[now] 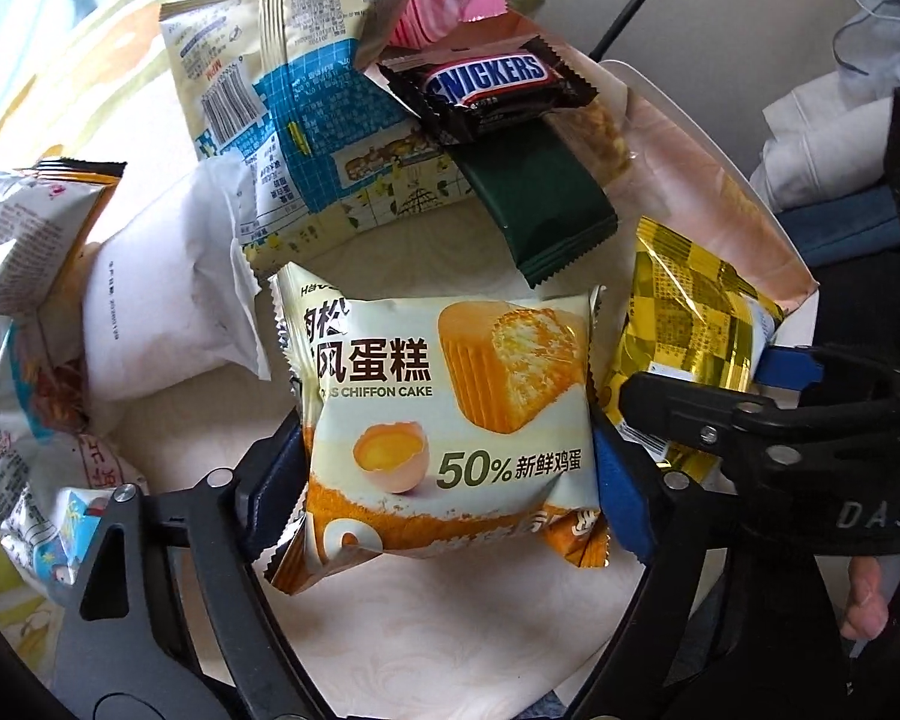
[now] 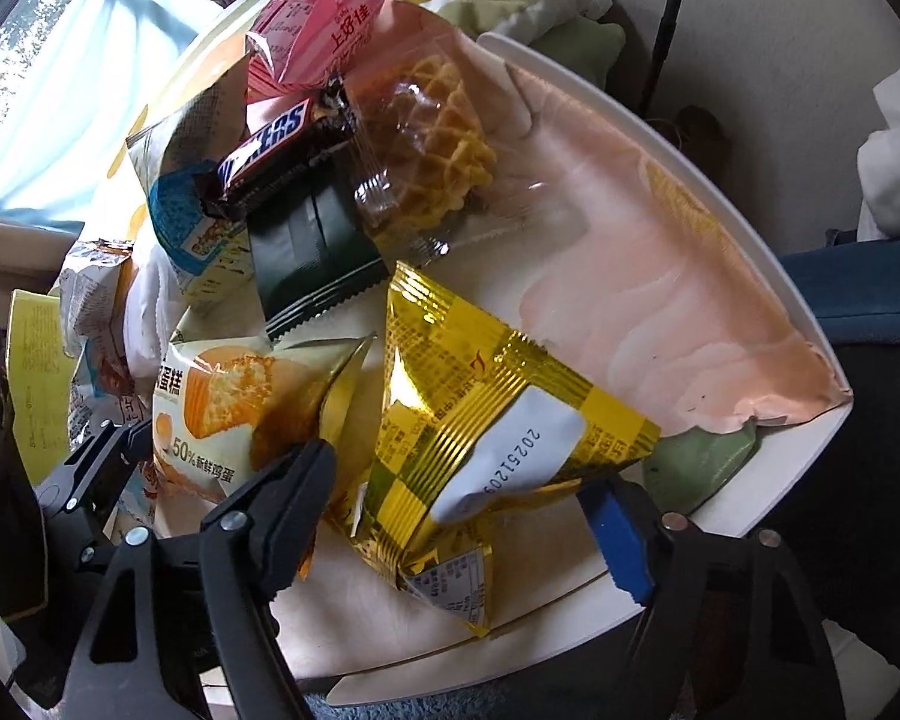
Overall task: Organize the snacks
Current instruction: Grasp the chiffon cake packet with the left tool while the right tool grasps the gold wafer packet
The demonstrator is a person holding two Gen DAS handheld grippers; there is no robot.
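a pile of packaged snacks lies on a small white bench (image 2: 768, 480) with a raised rim; the left gripper (image 1: 450, 450) has its jaws closed against both sides of a chiffon cake packet (image 1: 450, 414), which sits near the bench's near edge, so the packet looks held ready to be lifted out of the pile; the right gripper (image 2: 480, 510) has its jaws spread wide on either side of a gold foil packet (image 2: 480, 420) near the right edge, one finger at each flank and seemingly not yet pressing, a judgement being that it is lined up for a grasp; further back, a snickers bar (image 1: 486, 87) rests on top of a dark green packet (image 1: 540, 210) and a blue and white packet (image 1: 306, 138), stacked loosely, not sorted; a pink packet (image 2: 324, 18) lies at the far edge; a large peach bag (image 2: 660, 288) with lattice snacks spreads flat along the right rim beneath the others.
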